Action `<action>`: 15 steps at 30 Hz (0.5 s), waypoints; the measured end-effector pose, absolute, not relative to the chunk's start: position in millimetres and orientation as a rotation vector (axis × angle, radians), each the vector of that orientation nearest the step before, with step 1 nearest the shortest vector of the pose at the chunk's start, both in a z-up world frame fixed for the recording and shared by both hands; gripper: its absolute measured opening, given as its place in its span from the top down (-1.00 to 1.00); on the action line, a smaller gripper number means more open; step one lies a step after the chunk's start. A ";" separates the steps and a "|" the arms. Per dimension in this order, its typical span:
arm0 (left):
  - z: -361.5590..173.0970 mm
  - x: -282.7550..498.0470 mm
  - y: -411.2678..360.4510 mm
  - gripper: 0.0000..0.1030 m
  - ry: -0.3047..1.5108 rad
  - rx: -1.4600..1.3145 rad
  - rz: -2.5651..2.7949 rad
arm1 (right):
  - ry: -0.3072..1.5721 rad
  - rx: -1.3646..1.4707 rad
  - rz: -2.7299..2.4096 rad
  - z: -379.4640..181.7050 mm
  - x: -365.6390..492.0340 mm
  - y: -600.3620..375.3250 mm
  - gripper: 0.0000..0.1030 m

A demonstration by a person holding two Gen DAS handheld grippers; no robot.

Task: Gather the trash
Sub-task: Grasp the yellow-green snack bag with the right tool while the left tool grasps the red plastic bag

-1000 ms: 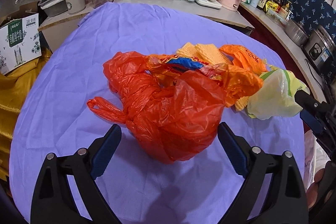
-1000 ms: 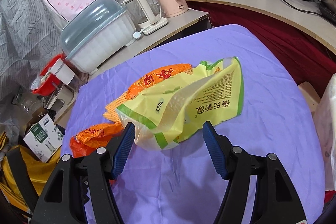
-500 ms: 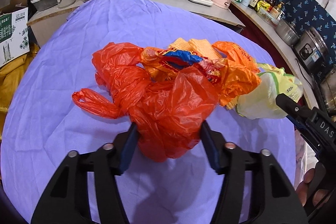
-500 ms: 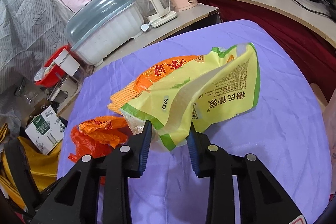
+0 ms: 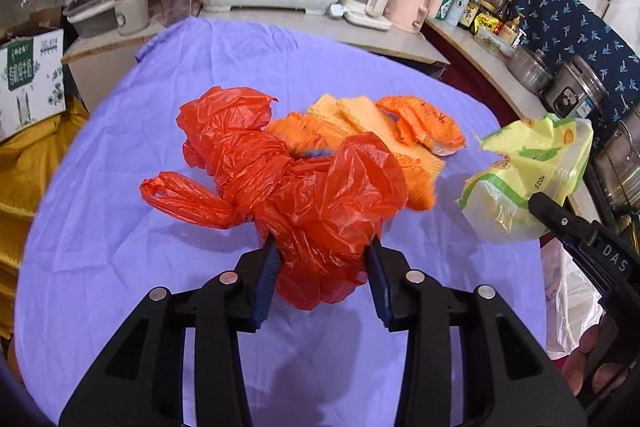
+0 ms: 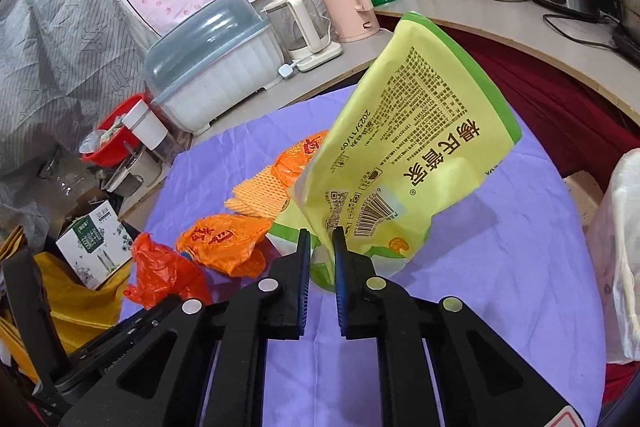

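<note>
Purple tablecloth spreads under the trash; left gripper clenched on the red plastic bag near the front edge; right gripper pinching the yellow-green snack bag, seemingly lifted clear; orange wrappers lying between.

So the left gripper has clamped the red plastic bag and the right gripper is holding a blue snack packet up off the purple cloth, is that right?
Not quite: the packet in the right gripper is yellow-green, not blue, as the right wrist view shows. The yellow-green packet is lifted off the purple cloth, and the left gripper has clamped the red plastic bag.
</note>
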State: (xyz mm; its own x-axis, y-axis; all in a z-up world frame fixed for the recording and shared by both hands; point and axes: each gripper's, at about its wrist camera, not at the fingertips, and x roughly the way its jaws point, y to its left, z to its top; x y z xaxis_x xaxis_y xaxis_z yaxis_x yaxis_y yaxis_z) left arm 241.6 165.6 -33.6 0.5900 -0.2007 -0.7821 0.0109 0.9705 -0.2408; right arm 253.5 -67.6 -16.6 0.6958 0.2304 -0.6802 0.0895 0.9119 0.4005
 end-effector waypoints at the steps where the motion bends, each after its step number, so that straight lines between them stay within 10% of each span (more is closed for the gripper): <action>1: -29.4 238.5 165.2 0.26 0.926 -0.220 -0.128 | 0.799 0.428 0.081 -14.3 250.7 -68.6 0.79; 15: 22.6 193.7 121.0 0.26 0.838 -0.172 -0.228 | 0.703 0.468 0.034 20.4 191.2 -114.0 0.80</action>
State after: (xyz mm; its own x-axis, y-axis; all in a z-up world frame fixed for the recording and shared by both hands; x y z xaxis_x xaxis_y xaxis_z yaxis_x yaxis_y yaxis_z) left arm 193.7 121.0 22.6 0.6468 -0.2673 -0.7143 0.1322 0.9617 -0.2402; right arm 191.2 -114.0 20.4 0.7668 0.1847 -0.6147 0.1250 0.8964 0.4252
